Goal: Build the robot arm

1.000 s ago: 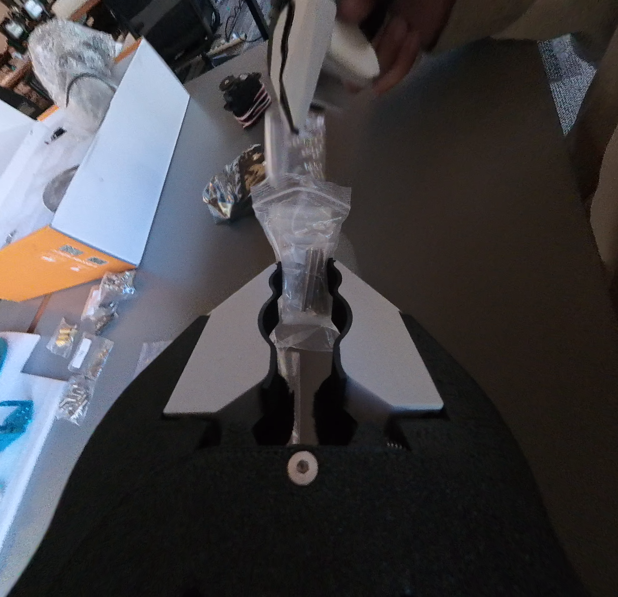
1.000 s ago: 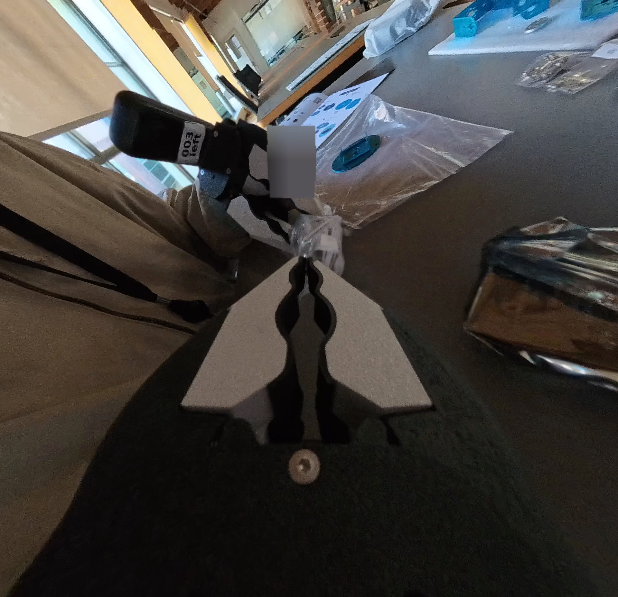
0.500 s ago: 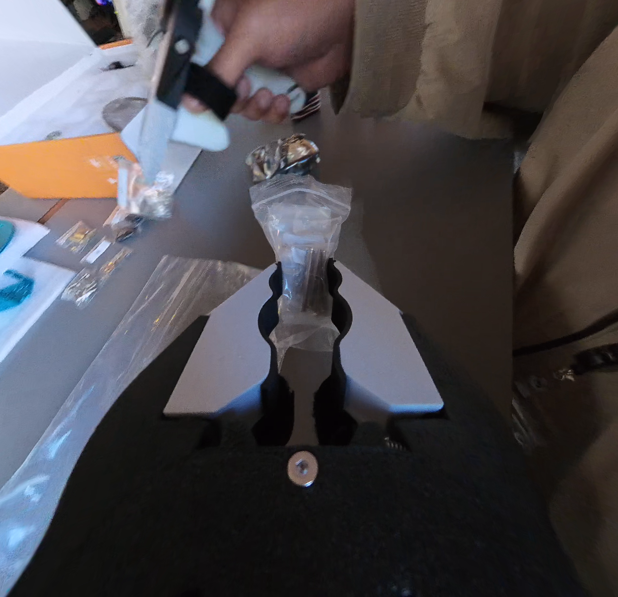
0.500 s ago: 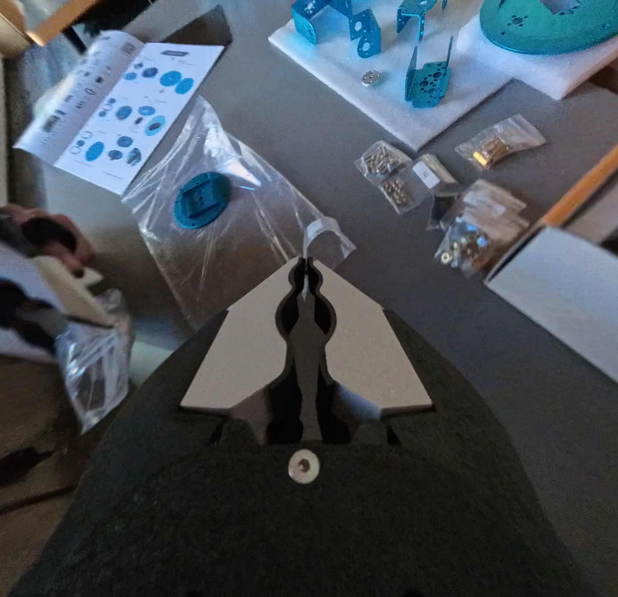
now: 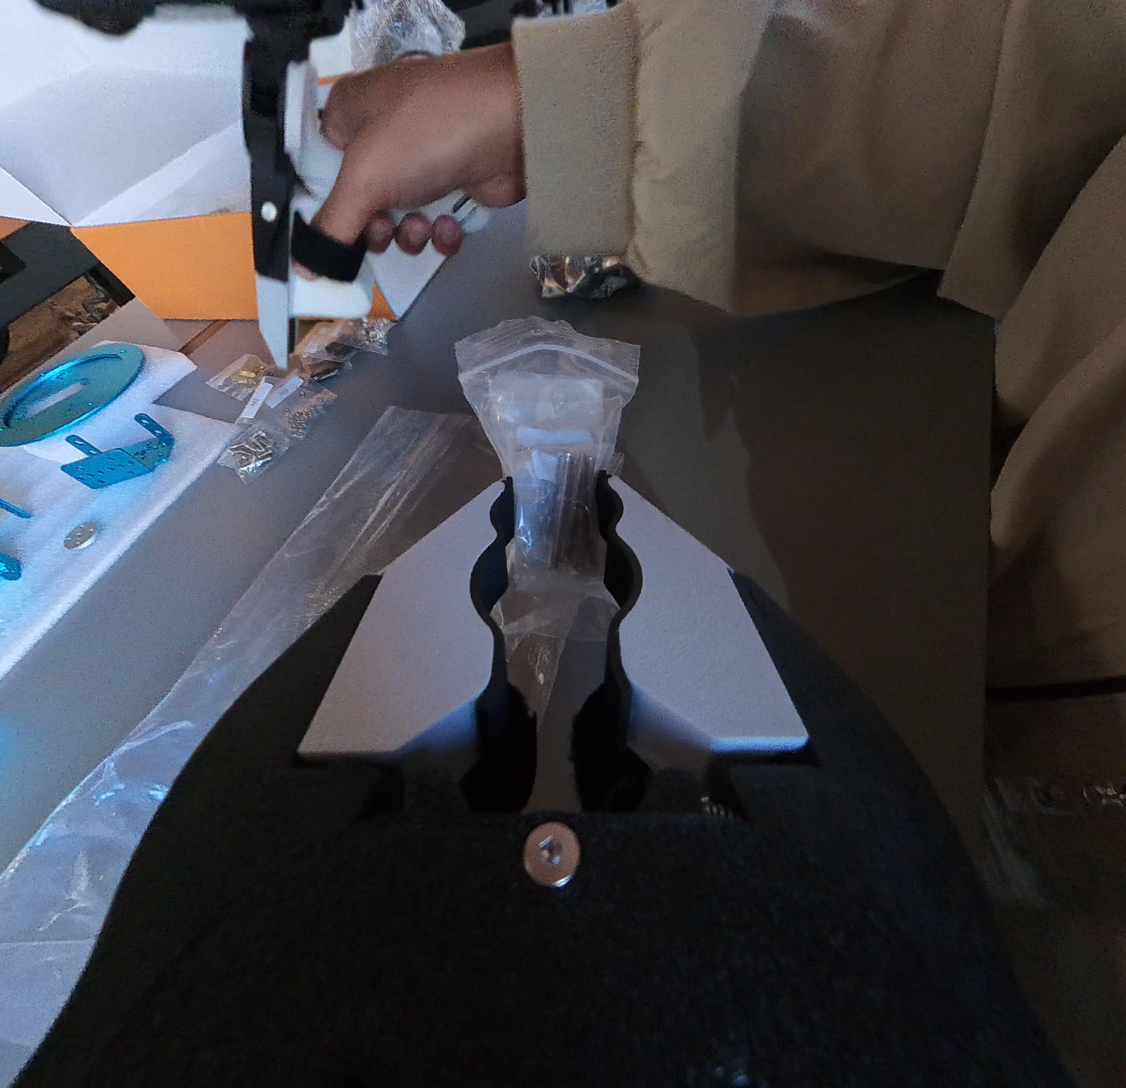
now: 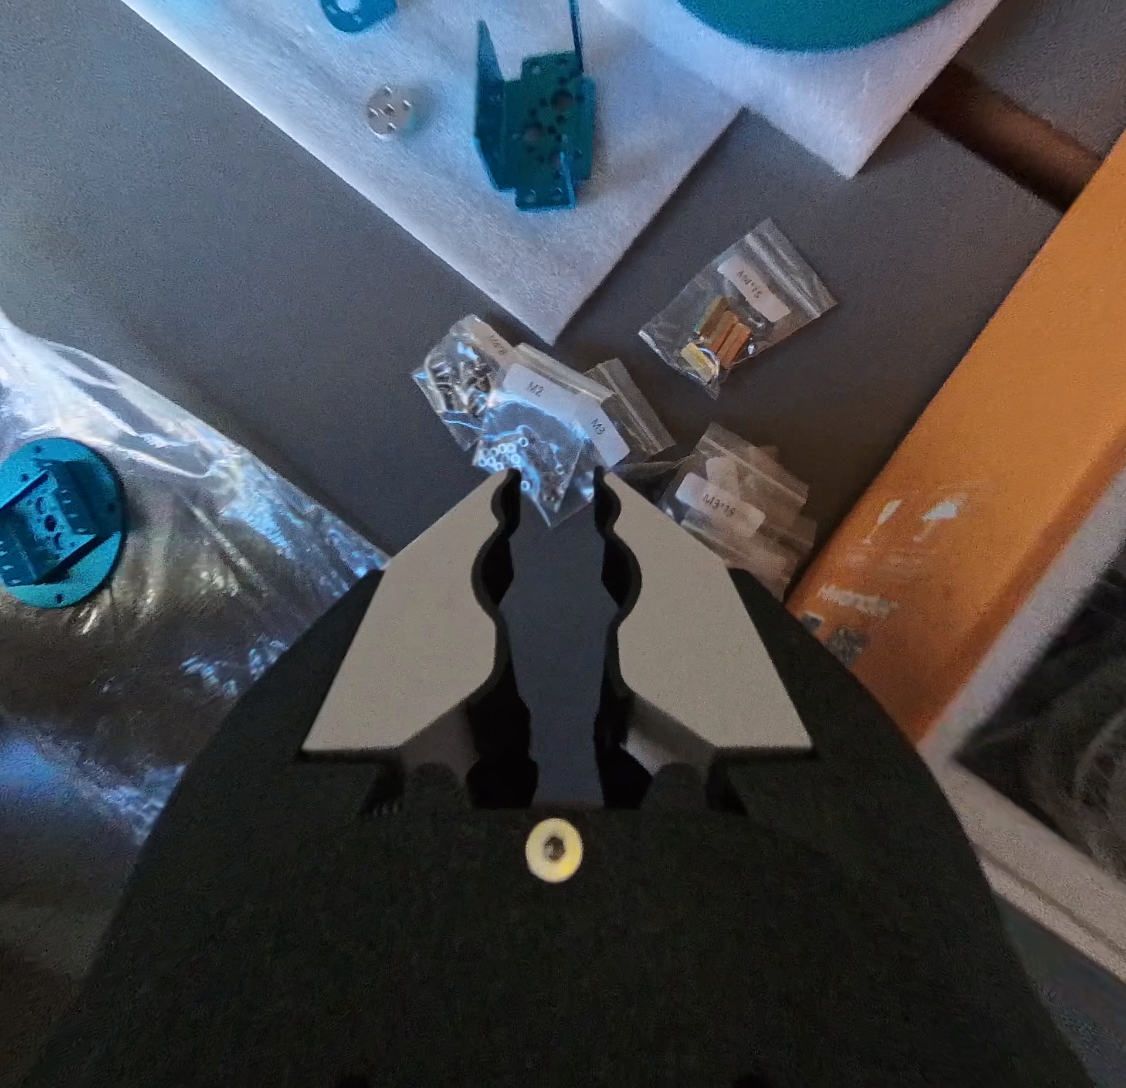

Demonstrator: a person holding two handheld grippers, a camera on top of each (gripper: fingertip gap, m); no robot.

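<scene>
A small clear zip bag (image 5: 548, 401) of dark metal rods and white pieces is pinched between the left tongs (image 5: 554, 486). Its sealed top stands clear of the tips, above the grey bench (image 5: 792, 510), and its lower end is trapped between the black pads.

The right tongs (image 6: 554, 480) are spread and empty. They are pointed down at a small clear bag of tiny metal rings (image 6: 530, 462), whose lower corner is seen between the tips; whether it is touched cannot be told. This bag lies in a loose cluster of small labelled hardware bags. A bag of brass-coloured standoffs (image 6: 731, 322) lies a little apart from them. In the left wrist view the right tool is seen gripped by a hand (image 5: 414, 163) in a beige sleeve (image 5: 792, 145).

A white foam sheet (image 6: 548, 236) lies beyond the cluster and carries a teal perforated metal bracket (image 6: 536, 127) and a small silver disc (image 6: 390, 108). A large clear plastic bag (image 6: 213, 541) holding a teal round flanged part (image 6: 55, 523) lies to one side. An orange and white cardboard box (image 6: 975, 450) lies to the other. A crumpled shiny foil packet (image 5: 582, 276) is seen near the sleeve.

The bench is matt and grey. Little of the room is shown: only a bundle of bubble wrap (image 5: 402, 17) and dark, blurred shapes behind.
</scene>
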